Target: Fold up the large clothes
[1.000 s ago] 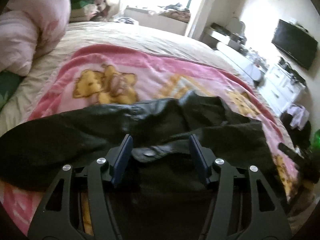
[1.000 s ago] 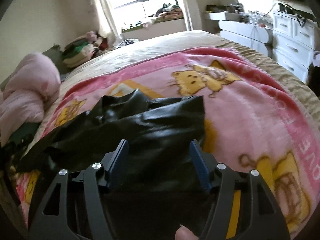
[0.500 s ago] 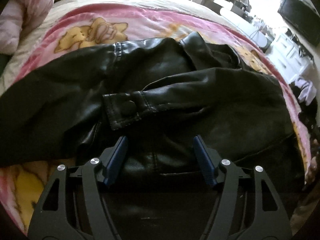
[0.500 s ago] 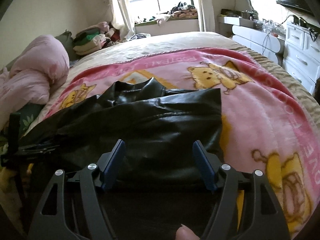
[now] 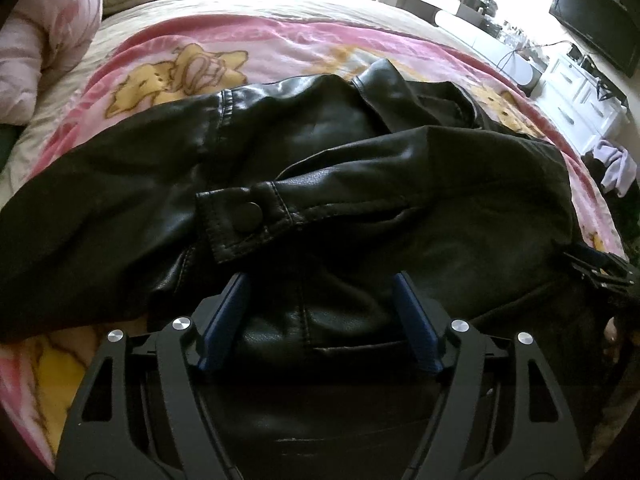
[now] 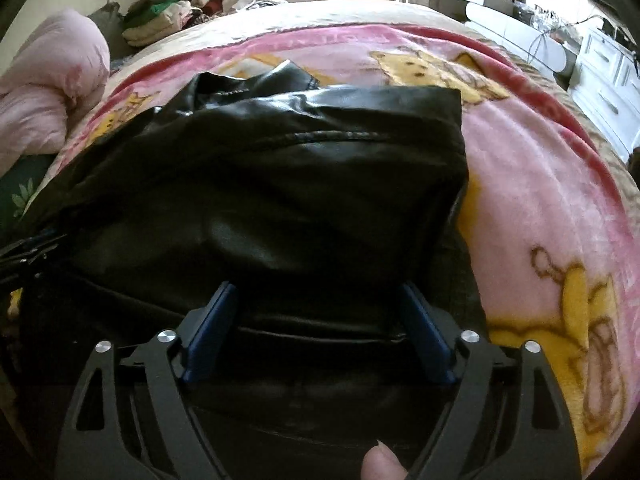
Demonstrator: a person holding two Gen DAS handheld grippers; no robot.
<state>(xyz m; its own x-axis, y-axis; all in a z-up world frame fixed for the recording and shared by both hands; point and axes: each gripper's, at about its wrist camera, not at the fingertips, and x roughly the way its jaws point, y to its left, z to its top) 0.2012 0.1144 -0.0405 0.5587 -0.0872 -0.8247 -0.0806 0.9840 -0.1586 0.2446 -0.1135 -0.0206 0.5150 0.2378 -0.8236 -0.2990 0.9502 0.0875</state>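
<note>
A black leather jacket (image 5: 360,184) lies on a pink cartoon blanket (image 5: 280,44) on the bed. One sleeve is folded across its body, the snap cuff (image 5: 244,216) pointing left. My left gripper (image 5: 320,284) is open, its blue fingers straddling the jacket's near hem. In the right wrist view the jacket (image 6: 300,184) fills the middle on the blanket (image 6: 540,200). My right gripper (image 6: 318,292) is open over the near hem at the jacket's right side. Each gripper shows at the edge of the other's view, the right (image 5: 596,268) and the left (image 6: 28,248).
A pink duvet (image 6: 44,92) is bunched at the left of the bed. Folded clothes (image 6: 160,20) are piled by the window. A white dresser (image 5: 580,100) and a TV (image 5: 592,36) stand to the right of the bed.
Both grippers have dropped and tilted down toward the jacket's near hem, so it fills more of each view. The sleeve now lies folded across the body. Both stay open.
</note>
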